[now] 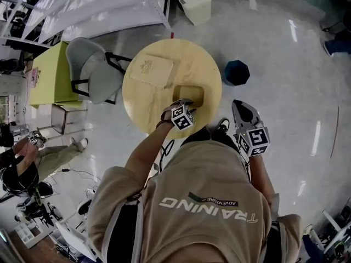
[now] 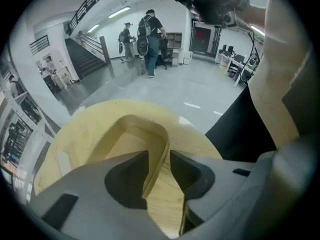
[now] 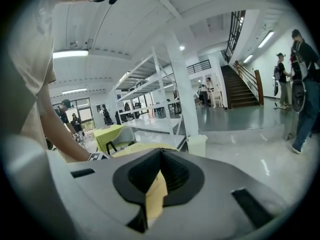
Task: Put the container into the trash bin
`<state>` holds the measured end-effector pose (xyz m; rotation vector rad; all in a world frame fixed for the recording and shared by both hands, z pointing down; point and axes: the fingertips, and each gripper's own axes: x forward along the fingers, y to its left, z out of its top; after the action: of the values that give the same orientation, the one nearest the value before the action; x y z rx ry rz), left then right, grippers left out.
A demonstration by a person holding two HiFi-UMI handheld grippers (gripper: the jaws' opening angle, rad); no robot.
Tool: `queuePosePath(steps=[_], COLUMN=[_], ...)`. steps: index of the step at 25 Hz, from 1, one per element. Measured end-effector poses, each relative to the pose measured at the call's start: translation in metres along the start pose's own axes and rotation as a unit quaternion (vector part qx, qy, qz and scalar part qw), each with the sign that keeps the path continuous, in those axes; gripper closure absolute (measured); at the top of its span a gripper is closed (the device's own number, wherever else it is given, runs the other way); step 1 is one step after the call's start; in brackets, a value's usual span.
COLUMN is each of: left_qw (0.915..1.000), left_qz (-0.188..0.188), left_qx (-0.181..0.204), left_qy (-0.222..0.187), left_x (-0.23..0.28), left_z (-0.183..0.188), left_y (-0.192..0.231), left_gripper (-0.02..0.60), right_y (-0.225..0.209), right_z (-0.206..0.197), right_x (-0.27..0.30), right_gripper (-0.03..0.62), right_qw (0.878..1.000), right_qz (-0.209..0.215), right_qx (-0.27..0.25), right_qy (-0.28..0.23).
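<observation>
One tan rectangular container [image 1: 192, 93] sits at the round wooden surface's [image 1: 153, 107] edge, straddled by the left gripper's [image 2: 159, 159] released jaws; right gripper's [image 3: 160, 151] jaws clenched; dark-blue bin [image 1: 237, 73] beside the surface.

**Open tan container at the left jaws, bin off to the side**

The container [image 2: 131, 134] is a shallow, tan, round-cornered tray, open and upright. Its near wall stands between the spread jaws of the left gripper [image 2: 160, 160], with no pad pressing it. The dark blue trash bin [image 1: 237, 73] stands upright, right of that gripper.
</observation>
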<state>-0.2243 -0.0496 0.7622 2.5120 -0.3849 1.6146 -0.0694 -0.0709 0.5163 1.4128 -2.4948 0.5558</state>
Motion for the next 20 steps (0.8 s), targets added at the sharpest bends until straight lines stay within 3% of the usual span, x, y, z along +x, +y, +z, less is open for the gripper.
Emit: queuePosePath(steps=[3,7,20], left_qw=[0.9997,0.9995,0.9882], left_qz=[-0.012,-0.012,0.01], left_qx=[-0.005,-0.027,-0.123], left_qy=[0.019,0.009,-0.091], left_x=[0.012,0.016,-0.027], left_z=[-0.005,0.004,0.047], left_y=[-0.004,0.0,0.021], left_gripper=[0.493,0.549,0.557], right_y=[-0.014,-0.027,-0.003], right_z=[0.0,-0.001,-0.004], right_x=[-0.006,-0.009,0.001], right_gripper=[0.591,0.591,0.591], right_qw=[1.0,0.999,1.0], right_qz=[-0.014,-0.023,-0.023], right_qx=[0.012,0.021,0.011], right_qy=[-0.002,-0.004,0.001])
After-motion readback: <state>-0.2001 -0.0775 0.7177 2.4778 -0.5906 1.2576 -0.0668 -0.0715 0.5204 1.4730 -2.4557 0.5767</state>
